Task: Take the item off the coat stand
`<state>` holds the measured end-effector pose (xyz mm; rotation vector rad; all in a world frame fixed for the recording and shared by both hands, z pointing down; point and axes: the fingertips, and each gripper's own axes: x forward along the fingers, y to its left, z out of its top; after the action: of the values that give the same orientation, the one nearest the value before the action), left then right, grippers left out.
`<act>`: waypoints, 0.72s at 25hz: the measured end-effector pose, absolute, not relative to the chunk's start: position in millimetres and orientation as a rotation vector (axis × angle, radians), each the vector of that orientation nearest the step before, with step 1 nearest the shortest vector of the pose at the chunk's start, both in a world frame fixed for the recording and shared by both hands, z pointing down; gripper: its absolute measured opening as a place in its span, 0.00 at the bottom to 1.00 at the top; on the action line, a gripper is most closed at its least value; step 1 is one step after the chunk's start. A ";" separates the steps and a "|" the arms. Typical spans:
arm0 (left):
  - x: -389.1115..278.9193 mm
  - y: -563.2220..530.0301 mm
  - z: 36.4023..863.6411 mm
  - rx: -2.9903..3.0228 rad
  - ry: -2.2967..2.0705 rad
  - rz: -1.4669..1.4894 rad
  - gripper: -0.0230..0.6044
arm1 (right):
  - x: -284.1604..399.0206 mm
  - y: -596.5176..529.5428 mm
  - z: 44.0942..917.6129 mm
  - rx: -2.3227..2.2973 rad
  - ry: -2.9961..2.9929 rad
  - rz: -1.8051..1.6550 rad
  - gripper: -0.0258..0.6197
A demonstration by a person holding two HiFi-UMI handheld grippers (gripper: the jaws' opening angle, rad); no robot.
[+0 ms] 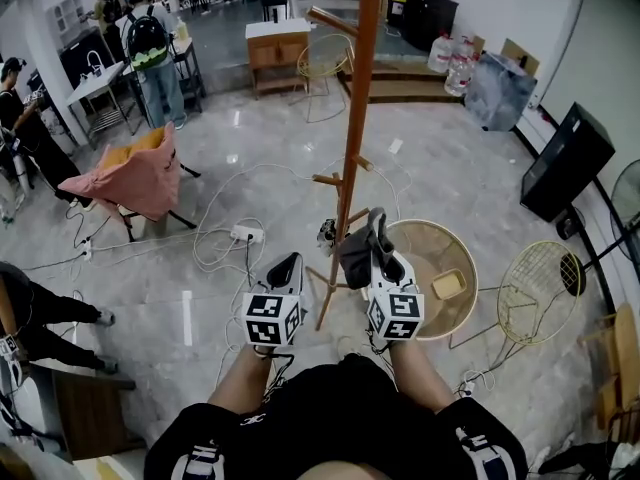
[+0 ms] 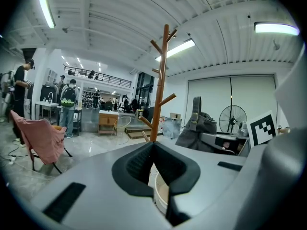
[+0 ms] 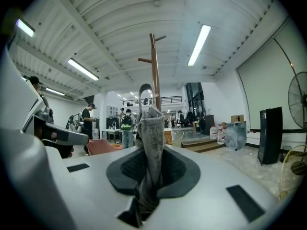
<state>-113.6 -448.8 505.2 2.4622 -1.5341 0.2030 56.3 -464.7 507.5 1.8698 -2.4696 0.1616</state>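
The wooden coat stand (image 1: pixel 356 118) rises straight ahead of me, with bare pegs up its pole. A dark grey bag (image 1: pixel 354 258) hangs beside the lower pole. My right gripper (image 1: pixel 377 230) is shut on its strap (image 3: pixel 152 128), which stands up between the pads in the right gripper view, with the coat stand (image 3: pixel 154 66) behind. In the left gripper view the bag (image 2: pixel 199 126) sits right of the coat stand (image 2: pixel 162 80), apart from the pole. My left gripper (image 1: pixel 290 260) is shut and holds nothing, just left of the pole's base.
A round wicker table (image 1: pixel 470 298) with a yellow object (image 1: pixel 448 284) stands right of the pole, and a wire chair (image 1: pixel 540 288) beyond it. A black speaker (image 1: pixel 565 163) is at far right. A pink-draped chair (image 1: pixel 140 178), floor cables and a power strip (image 1: pixel 245 234) lie left. People stand at the back left.
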 end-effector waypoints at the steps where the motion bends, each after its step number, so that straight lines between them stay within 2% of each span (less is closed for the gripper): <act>1: -114.2 -446.7 504.7 2.464 -1.534 0.204 0.06 | 54.8 -462.2 507.7 1.867 -2.469 0.165 0.13; 18: -113.4 -427.2 501.6 2.485 -1.530 0.208 0.06 | 53.4 -445.0 504.4 1.868 -2.468 0.153 0.13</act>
<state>-113.4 -427.2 501.6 2.4850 -1.5303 0.2081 53.4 -445.0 504.4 1.8677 -2.4681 0.1528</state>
